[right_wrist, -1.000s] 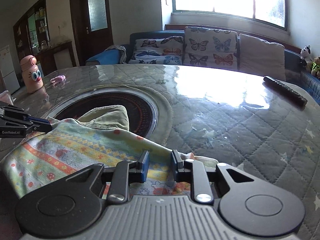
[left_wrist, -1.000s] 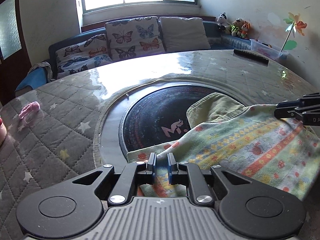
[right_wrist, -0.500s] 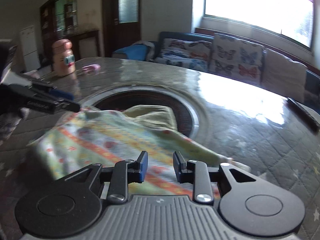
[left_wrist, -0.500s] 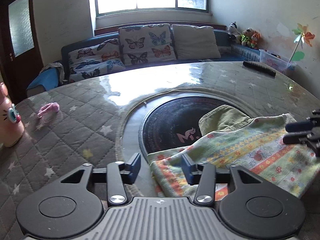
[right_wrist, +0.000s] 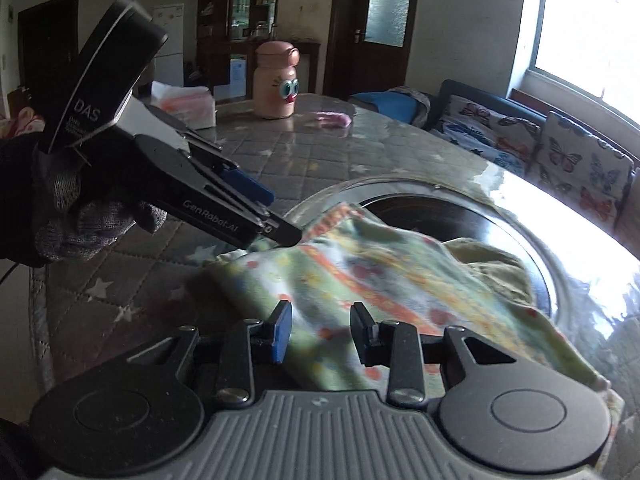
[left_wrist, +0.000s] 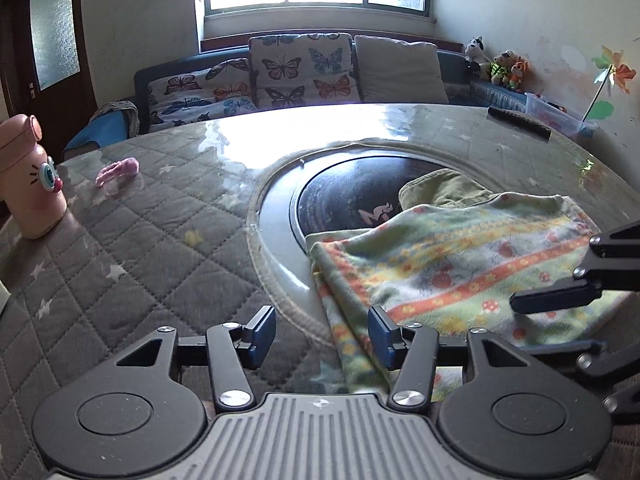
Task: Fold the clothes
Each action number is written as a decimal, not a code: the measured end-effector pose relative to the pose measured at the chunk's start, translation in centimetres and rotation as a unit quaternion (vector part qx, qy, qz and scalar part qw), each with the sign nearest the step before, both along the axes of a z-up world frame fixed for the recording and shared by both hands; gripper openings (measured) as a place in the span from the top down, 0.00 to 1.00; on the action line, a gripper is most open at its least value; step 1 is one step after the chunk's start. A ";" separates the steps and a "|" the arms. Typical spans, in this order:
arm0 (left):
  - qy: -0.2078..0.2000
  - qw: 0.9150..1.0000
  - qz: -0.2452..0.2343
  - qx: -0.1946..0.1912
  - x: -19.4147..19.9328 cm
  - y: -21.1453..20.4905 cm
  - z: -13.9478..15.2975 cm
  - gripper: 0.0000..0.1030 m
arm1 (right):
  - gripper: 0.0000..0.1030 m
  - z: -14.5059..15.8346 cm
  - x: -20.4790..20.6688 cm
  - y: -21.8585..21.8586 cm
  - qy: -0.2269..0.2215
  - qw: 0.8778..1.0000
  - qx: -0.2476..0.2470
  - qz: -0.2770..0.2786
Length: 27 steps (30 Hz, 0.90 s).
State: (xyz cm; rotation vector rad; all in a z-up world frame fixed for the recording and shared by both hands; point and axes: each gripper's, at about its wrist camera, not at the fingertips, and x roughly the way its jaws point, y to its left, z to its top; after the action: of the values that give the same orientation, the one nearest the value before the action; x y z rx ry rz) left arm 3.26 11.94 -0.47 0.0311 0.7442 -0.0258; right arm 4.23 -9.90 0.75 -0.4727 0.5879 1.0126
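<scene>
On the grey quilted round table (left_wrist: 132, 240), folded green patterned fleece garment (left_wrist: 448, 264) lying free between wide-open, empty left gripper (left_wrist: 322, 334) and right gripper (right_wrist: 320, 330).

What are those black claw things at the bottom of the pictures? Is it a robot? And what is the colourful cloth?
It is not a robot. A person holds a grabber tool in each hand, and each tool carries a camera that looks out along its two fingers. One picture comes from the left gripper, the other from the right gripper. In the right one you can see the gloved hand holding the left tool. Both claws are open and hold nothing. The colourful cloth is clothing to be folded. It lies on a round table, partly over a dark disc in the middle. A pink bottle with a cartoon face stands further off.
</scene>
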 end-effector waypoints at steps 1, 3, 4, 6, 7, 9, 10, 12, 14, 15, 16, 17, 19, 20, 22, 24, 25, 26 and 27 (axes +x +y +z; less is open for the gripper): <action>0.000 1.000 0.002 0.002 -0.1 0.1 -0.1 0.47 | 0.69 -0.1 -0.2 0.2 -0.004 1.000 -0.004 0.001; 0.000 1.000 0.008 -0.001 -0.4 0.7 0.0 0.47 | 0.69 0.0 -0.5 0.3 -0.011 1.000 -0.008 0.002; -0.002 1.000 0.011 -0.004 -0.5 1.0 0.2 0.47 | 0.69 0.3 -0.7 0.4 -0.015 1.000 -0.008 0.005; -0.008 1.000 0.022 -0.013 -0.7 1.6 0.7 0.47 | 0.69 0.8 -1.2 0.7 -0.023 1.000 -0.009 0.018; -0.009 0.999 0.028 -0.021 -0.7 1.9 1.0 0.47 | 0.69 1.0 -1.4 1.0 -0.026 0.999 -0.010 0.027; -0.009 0.999 0.037 -0.039 -0.8 2.5 1.4 0.47 | 0.69 1.1 -2.0 1.9 -0.031 0.998 -0.015 0.046; -0.009 0.998 0.041 -0.046 -0.8 2.8 1.7 0.47 | 0.69 0.9 -2.3 2.3 -0.032 0.998 -0.019 0.054; -0.007 0.997 0.048 -0.064 -0.8 3.1 1.8 0.46 | 0.68 0.6 -2.7 3.3 -0.035 0.997 -0.028 0.069; -0.003 0.995 0.055 -0.082 -0.8 3.4 1.8 0.45 | 0.68 0.2 -3.1 4.2 -0.038 0.995 -0.037 0.085; -0.001 0.994 0.059 -0.091 -0.9 3.5 1.8 0.45 | 0.68 0.1 -3.2 4.4 -0.039 0.995 -0.039 0.086; 0.000 0.993 0.062 -0.100 -0.9 3.7 1.8 0.45 | 0.68 0.0 -3.2 4.6 -0.040 0.995 -0.040 0.085; 0.002 0.992 0.066 -0.109 -0.9 3.8 1.8 0.44 | 0.68 0.0 -3.3 4.7 -0.041 0.995 -0.041 0.083; 0.007 0.989 0.072 -0.130 -0.8 4.1 1.7 0.43 | 0.68 -0.2 -3.4 5.0 -0.044 0.995 -0.043 0.081; 0.011 0.987 0.074 -0.144 -0.8 4.1 1.6 0.42 | 0.71 -0.3 -3.5 5.1 -0.045 0.995 -0.044 0.079; 0.017 0.982 0.081 -0.170 -0.7 4.1 1.5 0.41 | 0.81 -0.4 -3.6 5.4 -0.047 0.995 -0.045 0.077; 0.022 0.977 0.092 -0.192 -0.6 4.0 1.3 0.40 | 0.89 -0.2 -3.6 5.4 -0.044 0.996 -0.039 0.071; 0.023 0.973 0.099 -0.206 -0.6 4.1 1.3 0.38 | 0.90 0.1 -3.5 5.1 -0.036 0.997 -0.029 0.065; 0.023 0.969 0.107 -0.221 -0.7 4.2 1.3 0.36 | 0.90 0.5 -3.4 4.8 -0.033 0.997 -0.020 0.061; 0.024 0.965 0.114 -0.235 -0.7 4.3 1.2 0.35 | 0.90 0.9 -3.3 4.6 -0.031 0.998 -0.012 0.056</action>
State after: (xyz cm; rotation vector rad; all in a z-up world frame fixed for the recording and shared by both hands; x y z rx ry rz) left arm 2.58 16.29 0.76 -0.5105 0.7706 0.0159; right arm 0.92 -5.32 1.65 -0.5612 0.5221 1.0942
